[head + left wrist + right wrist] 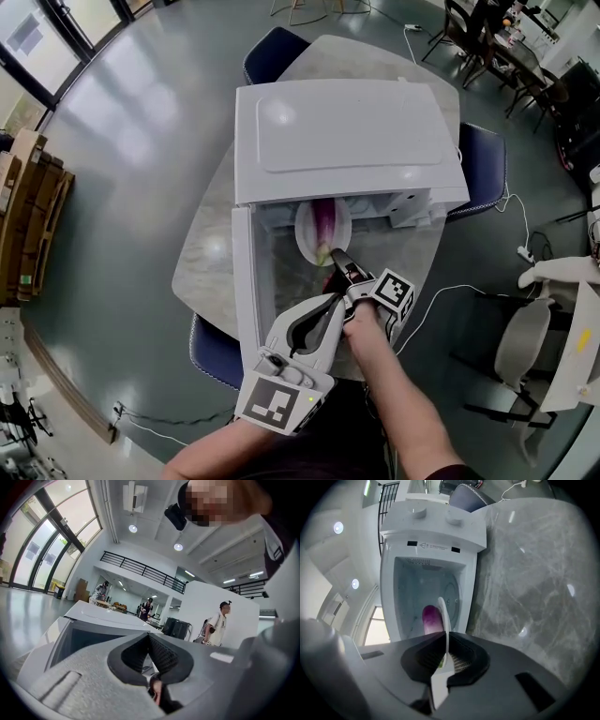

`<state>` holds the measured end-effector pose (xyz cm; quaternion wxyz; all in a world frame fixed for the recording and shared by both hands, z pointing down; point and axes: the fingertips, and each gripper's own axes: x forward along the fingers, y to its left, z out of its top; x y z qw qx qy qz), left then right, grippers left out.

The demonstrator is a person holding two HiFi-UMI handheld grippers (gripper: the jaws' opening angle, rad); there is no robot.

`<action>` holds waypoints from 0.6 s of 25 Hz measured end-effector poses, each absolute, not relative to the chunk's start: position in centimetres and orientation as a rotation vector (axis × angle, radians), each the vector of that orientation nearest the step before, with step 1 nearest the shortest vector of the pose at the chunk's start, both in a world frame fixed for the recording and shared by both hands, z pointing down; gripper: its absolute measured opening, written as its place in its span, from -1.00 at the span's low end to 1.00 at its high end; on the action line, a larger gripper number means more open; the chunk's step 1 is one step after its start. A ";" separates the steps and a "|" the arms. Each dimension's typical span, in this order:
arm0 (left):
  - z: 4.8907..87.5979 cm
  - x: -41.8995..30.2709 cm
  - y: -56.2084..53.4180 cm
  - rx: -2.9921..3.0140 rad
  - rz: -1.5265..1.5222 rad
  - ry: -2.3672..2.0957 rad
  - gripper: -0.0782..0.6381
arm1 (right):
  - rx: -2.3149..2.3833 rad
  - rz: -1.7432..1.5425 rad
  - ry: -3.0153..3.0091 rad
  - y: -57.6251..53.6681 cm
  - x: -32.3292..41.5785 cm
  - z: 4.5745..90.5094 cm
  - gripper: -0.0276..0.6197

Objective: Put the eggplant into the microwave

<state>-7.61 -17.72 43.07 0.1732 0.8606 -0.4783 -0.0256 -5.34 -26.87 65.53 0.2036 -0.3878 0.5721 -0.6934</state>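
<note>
Head view: microwave in the middle of the worktop, door swung open along the left and reaching toward the near edge. At the cavity mouth, a plate with the eggplant on it, far part under the microwave's roof. Long axis of the eggplant pointing into the cavity, green stem end nearest the right tool. Right tool clamped on the plate's near rim. Left tool lower and nearer the person, touching neither the plate nor the door.

Left gripper view: left tool pressed together, nothing between the jaws; beyond them only the microwave's top and open front, plus people far off in the hall.

Right gripper view: plate rim edge-on and pinched between the jaws of the right tool. Eggplant straight ahead, just past the tips, cavity right behind it.

Judged from this: a straight push forward along the eggplant's own axis, then release. Right hand clearly the nearer one.
</note>
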 end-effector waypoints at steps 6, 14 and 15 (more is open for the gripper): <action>44.2 -7.6 -19.3 2.428 -0.040 -1.334 -0.76 | -1.108 -1.926 1.563 -29.3 -5.7 67.3 -0.85; 44.2 -7.3 -20.4 2.440 -0.072 -1.291 -0.76 | -1.138 -1.911 1.547 -31.9 -6.1 68.1 -0.85; 44.2 -7.3 -20.4 2.442 -0.075 -1.289 -0.76 | -1.144 -1.913 1.547 -32.1 -6.3 68.3 -0.85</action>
